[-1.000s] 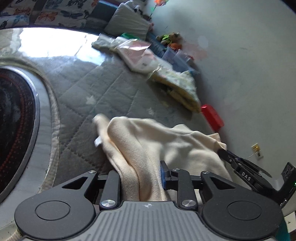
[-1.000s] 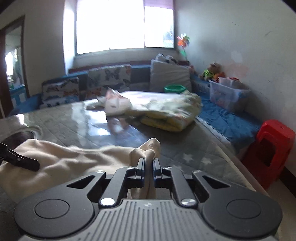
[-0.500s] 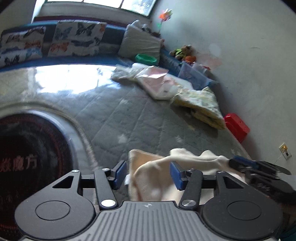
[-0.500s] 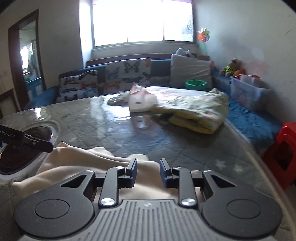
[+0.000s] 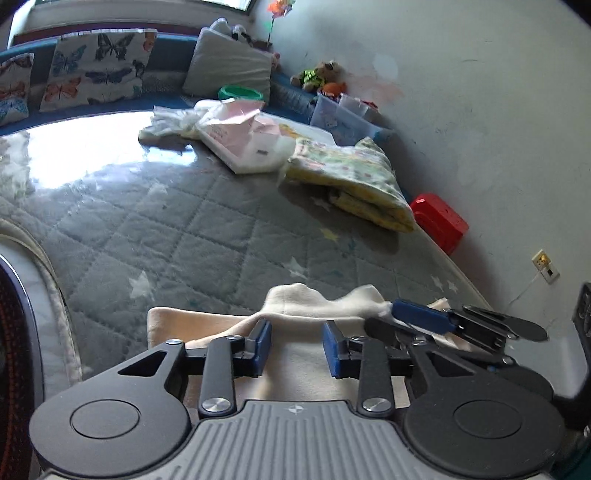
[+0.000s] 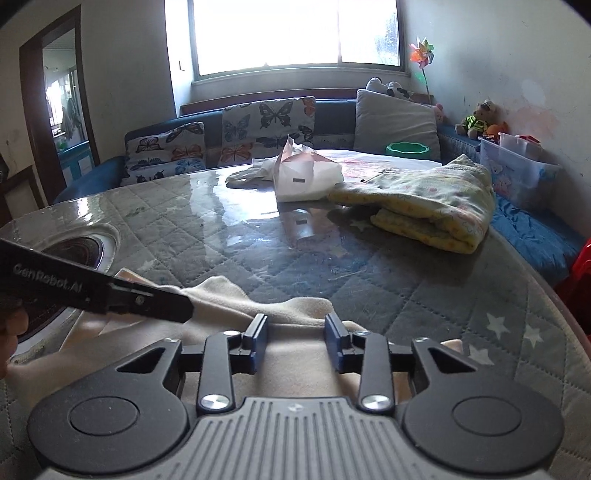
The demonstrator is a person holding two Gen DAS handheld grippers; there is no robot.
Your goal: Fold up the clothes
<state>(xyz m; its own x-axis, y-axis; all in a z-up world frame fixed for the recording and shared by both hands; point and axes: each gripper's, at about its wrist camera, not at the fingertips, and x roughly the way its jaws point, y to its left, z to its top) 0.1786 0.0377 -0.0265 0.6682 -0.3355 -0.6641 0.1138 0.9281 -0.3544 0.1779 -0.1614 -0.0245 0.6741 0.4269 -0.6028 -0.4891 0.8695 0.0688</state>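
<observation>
- The room: a pale wall (image 5: 480,110) runs along the right, a bright window (image 6: 295,33) fills the far end, and a blue bench with butterfly cushions (image 6: 269,125) sits under it.
- The table (image 5: 221,229) is wide and round-edged, under a grey quilted star-print cover with a glossy clear sheet over it; its middle lies bare and open between the near edge and the far clutter.
- At the far right edge lies a folded yellow-green blanket (image 6: 436,199), with a white plastic bag (image 6: 303,173) beside it toward the far edge.
- A red stool (image 5: 439,221) stands off the table's right edge, by the wall.
- The cream garment (image 5: 317,306) lies bunched at the near edge, under both tools.
- The left gripper (image 5: 297,347) has just been closing, yet its jaws stand apart over the cloth (pads not pressing it).
- The right gripper (image 6: 295,343) has just been opening; its jaws are released, cloth lying loose between them.
</observation>
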